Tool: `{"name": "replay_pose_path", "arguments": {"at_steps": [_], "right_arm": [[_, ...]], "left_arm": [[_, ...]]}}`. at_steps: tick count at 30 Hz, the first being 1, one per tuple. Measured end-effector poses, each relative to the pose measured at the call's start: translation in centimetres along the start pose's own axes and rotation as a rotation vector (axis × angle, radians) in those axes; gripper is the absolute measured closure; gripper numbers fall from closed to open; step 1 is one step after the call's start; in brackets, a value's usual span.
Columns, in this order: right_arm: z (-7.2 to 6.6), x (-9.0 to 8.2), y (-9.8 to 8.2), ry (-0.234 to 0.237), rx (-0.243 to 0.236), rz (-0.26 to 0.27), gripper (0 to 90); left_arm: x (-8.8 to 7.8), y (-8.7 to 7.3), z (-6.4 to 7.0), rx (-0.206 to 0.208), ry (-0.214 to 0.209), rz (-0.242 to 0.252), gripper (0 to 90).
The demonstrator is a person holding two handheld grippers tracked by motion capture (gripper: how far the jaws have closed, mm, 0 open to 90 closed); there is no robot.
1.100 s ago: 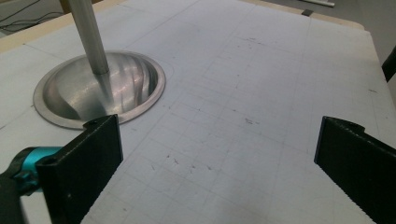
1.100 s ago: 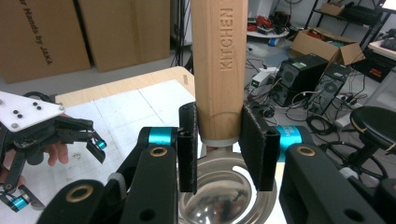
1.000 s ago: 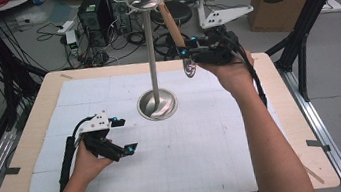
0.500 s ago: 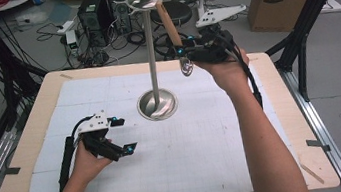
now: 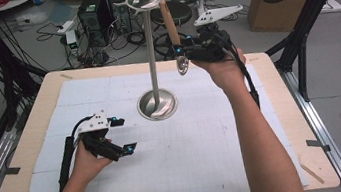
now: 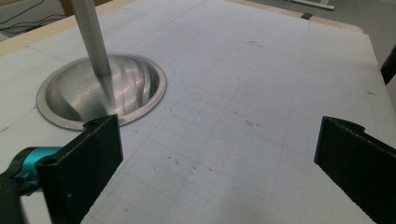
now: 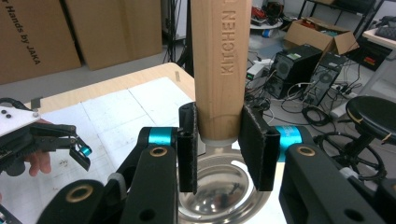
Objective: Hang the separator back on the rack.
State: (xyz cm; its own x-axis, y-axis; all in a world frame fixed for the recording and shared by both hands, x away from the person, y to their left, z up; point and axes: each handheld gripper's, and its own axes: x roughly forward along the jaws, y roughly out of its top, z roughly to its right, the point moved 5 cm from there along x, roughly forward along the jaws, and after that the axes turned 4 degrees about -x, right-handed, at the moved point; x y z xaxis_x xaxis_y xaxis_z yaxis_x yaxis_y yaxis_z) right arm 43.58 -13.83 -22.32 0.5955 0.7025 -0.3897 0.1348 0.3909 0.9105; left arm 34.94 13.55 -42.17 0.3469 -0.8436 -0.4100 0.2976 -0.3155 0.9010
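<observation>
Right hand-held gripper (image 5: 186,52) pinching the wooden handle (image 7: 219,65) of a metal ladle (image 5: 183,65), holding it upright above the worktop (image 5: 274,127) at two o'clock from the steel stand (image 5: 151,53). Left hand-held gripper (image 5: 122,134) resting at seven o'clock from the stand's base, jaws spread wide, gripping nothing.

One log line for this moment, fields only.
right gripper: shut on wooden-handled metal ladle, raised beside steel stand | left gripper: open, resting on table
</observation>
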Motion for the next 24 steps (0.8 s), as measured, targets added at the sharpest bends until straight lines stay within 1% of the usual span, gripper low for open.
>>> {"name": "replay_pose_path", "arguments": {"at_steps": [13, 16, 18, 20, 24], "right_arm": [[0.4, 1.4, 0.1, -0.008, 0.023, -0.009, 68.9], [0.4, 1.8, -0.1, -0.005, 0.025, -0.019, 68.8], [0.3, 2.1, -0.2, -0.001, 0.024, -0.017, 68.8], [0.2, 2.2, -0.2, 0.006, 0.038, -0.011, 68.7], [0.2, 2.4, -0.3, 0.005, 0.036, -0.015, 68.6]], "left_arm": [[-0.1, 0.0, -0.1, -0.001, 0.001, 0.001, 1.7], [-0.1, 0.0, -0.1, 0.002, 0.001, 0.001, 1.7], [-0.2, 0.0, -0.2, 0.000, 0.005, 0.000, 1.7], [-0.2, -0.1, -0.2, 0.000, 0.005, -0.002, 1.7], [-0.2, -0.1, -0.2, -0.001, 0.002, -0.005, 1.7]]}}
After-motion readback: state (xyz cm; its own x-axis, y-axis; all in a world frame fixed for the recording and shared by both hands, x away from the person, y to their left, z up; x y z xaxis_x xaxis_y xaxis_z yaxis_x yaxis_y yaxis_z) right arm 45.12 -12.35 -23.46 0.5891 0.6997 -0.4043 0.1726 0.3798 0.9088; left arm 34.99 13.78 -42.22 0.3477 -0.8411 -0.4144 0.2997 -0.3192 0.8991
